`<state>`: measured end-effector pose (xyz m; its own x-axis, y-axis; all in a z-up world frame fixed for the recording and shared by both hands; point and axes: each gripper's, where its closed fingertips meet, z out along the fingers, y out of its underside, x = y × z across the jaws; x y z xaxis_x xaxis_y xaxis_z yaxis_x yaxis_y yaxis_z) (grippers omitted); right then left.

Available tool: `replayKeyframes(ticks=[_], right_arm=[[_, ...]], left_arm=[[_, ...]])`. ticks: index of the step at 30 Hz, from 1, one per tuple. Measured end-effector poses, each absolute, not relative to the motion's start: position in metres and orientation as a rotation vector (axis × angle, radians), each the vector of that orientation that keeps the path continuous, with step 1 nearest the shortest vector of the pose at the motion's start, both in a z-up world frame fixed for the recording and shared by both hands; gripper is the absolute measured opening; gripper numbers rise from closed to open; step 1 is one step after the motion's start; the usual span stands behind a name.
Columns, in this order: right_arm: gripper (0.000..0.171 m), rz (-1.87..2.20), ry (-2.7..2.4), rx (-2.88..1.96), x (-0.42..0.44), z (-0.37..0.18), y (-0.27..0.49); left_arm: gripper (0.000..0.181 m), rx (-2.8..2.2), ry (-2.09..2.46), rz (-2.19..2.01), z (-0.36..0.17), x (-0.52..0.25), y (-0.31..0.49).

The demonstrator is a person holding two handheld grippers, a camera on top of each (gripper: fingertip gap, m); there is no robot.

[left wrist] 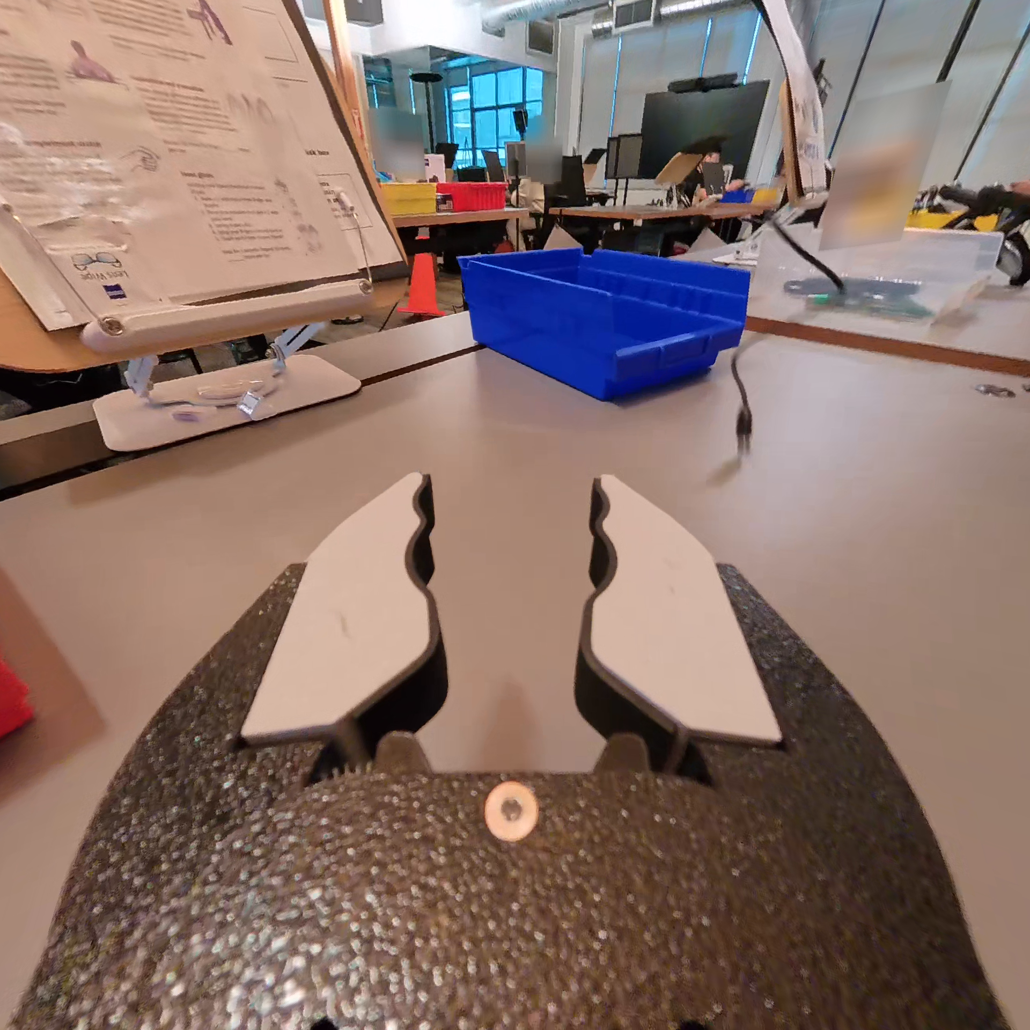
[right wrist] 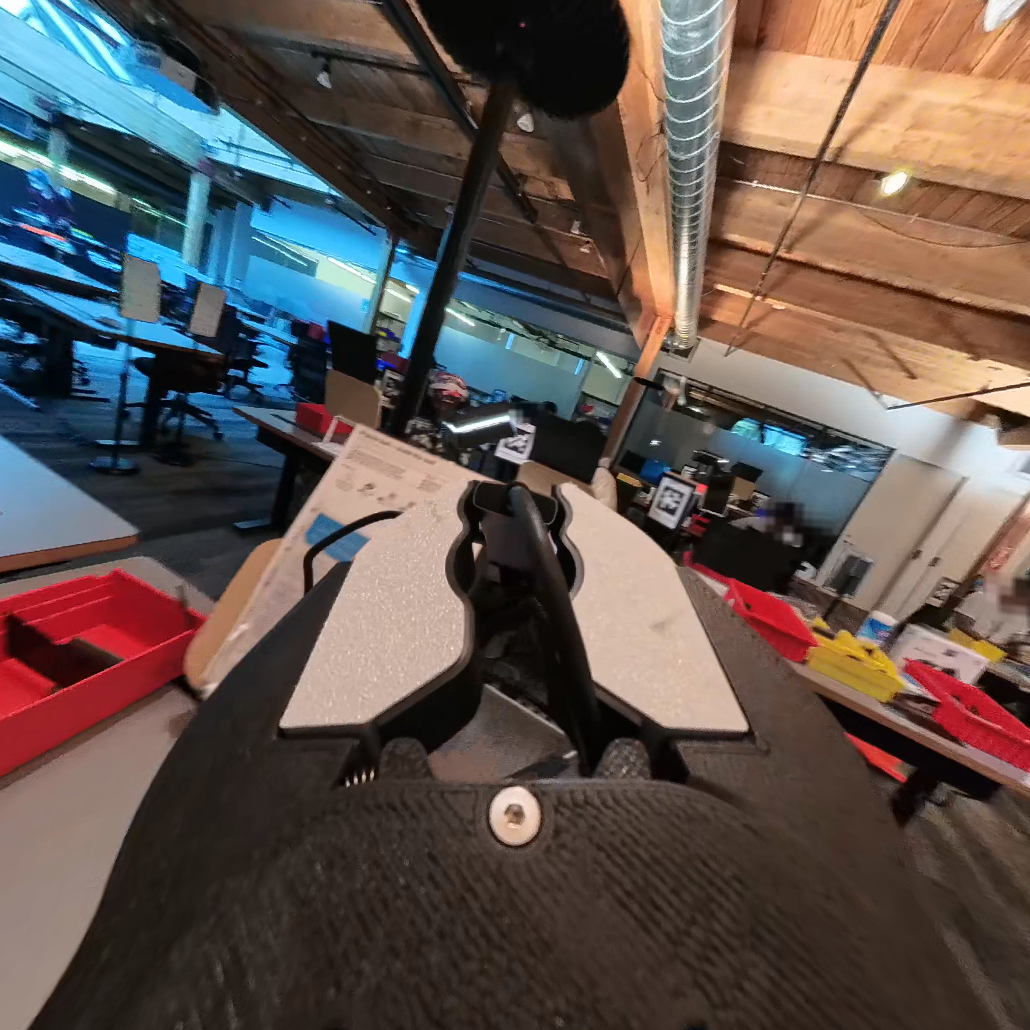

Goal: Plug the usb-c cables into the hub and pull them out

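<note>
My left gripper (left wrist: 510, 485) is open and empty, low over the grey table (left wrist: 836, 557). A black cable end with its plug (left wrist: 743, 424) hangs blurred just above the table, ahead and to the right of it. My right gripper (right wrist: 514, 498) is tilted upward and shut on a dark grey block, apparently the hub (right wrist: 504, 543). A thick black cable (right wrist: 549, 579) runs from the fingertips back between the fingers. A thinner black cable (right wrist: 334, 535) loops out to the left. The hub's ports are hidden.
A blue bin (left wrist: 607, 317) stands ahead of the left gripper. A white document stand with papers (left wrist: 223, 384) is at the left, also in the right wrist view (right wrist: 356, 501). A red tray (right wrist: 83, 641) sits left. A clear box (left wrist: 892, 278) stands far right.
</note>
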<state>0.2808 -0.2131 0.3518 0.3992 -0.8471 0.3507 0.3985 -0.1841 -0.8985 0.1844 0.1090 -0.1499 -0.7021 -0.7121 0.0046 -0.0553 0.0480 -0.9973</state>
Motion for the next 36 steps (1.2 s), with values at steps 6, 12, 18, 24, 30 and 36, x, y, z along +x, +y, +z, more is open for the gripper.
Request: replayKeyframes(ticks=[6,12,18,24,30,36], right_arm=[[0.025,-1.405,0.500,-1.303,0.326,0.418,-0.251],[0.025,-1.324,0.554,-1.340,0.357,0.397,-0.258],[0.025,-1.137,0.647,-1.609,0.387,0.268,-0.242],[0.025,-0.826,0.866,-1.598,0.419,0.151,-0.247],[0.025,-0.630,1.088,-1.393,0.434,0.068,-0.269],[0.025,-0.559,1.319,-0.921,0.435,0.014,-0.316]], left_arm=[[0.056,-0.676,1.958,-1.587,-0.163,0.179,0.091],[0.056,-0.686,1.981,-1.599,-0.165,0.182,0.086],[0.056,-0.723,1.954,-1.641,-0.162,0.185,0.090],[0.056,-0.691,1.993,-1.638,-0.164,0.180,0.085],[0.054,-0.673,1.983,-1.638,-0.163,0.178,0.085],[0.048,-0.722,1.962,-1.622,-0.163,0.181,0.088]])
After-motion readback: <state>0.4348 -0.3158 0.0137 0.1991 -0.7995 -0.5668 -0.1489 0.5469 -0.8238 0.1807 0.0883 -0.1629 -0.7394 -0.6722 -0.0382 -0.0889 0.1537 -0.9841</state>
